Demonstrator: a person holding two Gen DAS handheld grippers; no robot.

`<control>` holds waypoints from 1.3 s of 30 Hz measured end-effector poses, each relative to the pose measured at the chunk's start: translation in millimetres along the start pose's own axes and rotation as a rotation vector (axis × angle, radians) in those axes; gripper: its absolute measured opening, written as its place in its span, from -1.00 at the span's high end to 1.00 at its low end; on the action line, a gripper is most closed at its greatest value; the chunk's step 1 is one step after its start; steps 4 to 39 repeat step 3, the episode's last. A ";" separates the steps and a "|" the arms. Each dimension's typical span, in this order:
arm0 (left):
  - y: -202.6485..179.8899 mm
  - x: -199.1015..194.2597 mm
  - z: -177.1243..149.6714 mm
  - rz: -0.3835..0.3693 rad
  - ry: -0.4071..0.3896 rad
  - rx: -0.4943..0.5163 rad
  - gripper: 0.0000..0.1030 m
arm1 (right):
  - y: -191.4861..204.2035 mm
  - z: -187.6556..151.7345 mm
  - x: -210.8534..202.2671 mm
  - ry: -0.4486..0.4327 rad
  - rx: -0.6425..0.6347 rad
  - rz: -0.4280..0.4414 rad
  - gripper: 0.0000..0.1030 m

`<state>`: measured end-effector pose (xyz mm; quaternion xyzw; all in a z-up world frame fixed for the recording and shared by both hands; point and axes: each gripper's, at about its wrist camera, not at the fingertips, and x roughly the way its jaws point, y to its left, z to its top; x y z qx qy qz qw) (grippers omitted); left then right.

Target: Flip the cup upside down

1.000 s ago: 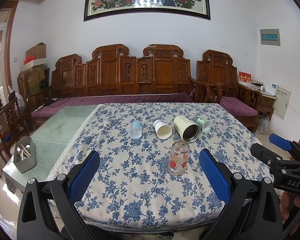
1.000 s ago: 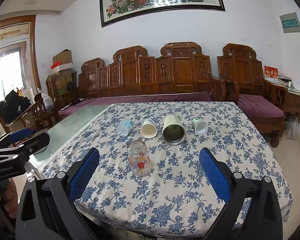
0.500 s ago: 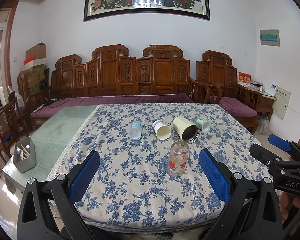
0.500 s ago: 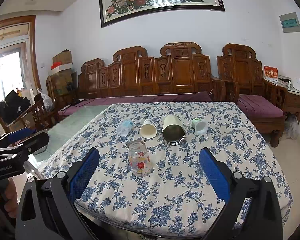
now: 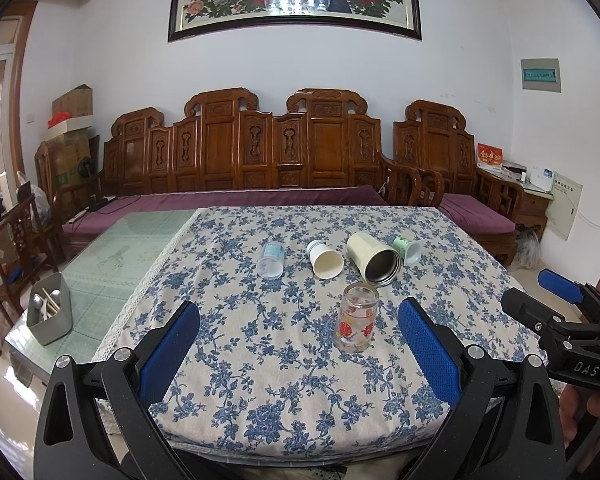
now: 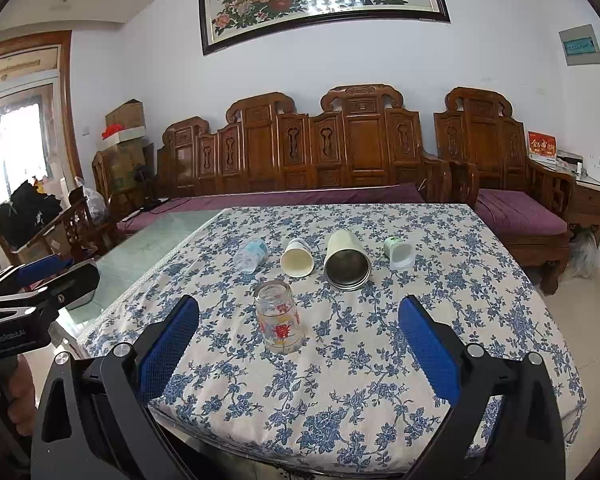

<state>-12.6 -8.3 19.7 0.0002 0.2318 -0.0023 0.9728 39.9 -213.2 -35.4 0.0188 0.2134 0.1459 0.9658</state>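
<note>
Basically nothing is moving compared with a second ago: both views are looking the same, cups all in the same spots, both tools just hovering at the near edge of the desk (image 5: 228, 412).

Going left to right in the left wrist view: the left hand-held gripper (image 5: 299, 350) is filling the bottom of the frame with its blue pads spread wide apart, holding nothing. Above it, mid-frame, a row of things is lying tipped over on the flowered cloth: a clear plastic cup (image 5: 271, 259), a white paper cup (image 5: 325, 259), a big cream tumbler (image 5: 374, 258) with its dark mouth facing the camera, and a small green-and-white cup (image 5: 409, 249). Just below the tumbler, slightly right of centre, the glass cup (image 5: 357, 323) with red print is standing on the cloth, apart from the others. It's looking narrower at the top, so it may already be mouth-down, but I can't really tell. At the right edge the right hand-held gripper (image 5: 556, 300) is poking in sideways; in its own view its pads are wide apart and empty too, with the glass sitting lower centre-left between them.

What I'd worry about: glass is slick, so a shallow or off-centre pinch could be letting it slip mid-flip. The tumbler is also lying close behind, so overshooting the reach could be knocking it rolling.
</note>
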 end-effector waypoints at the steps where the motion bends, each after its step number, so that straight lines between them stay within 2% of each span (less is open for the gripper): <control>1: 0.0 -0.1 0.2 -0.004 -0.001 -0.002 -0.86 | 0.1 0.0 -0.1 0.000 -0.001 0.001 -0.95; 39: 0.7 -0.4 0.3 -0.003 -0.001 -0.003 -0.86 | -0.2 -0.1 -0.3 -0.002 -0.002 0.000 -0.95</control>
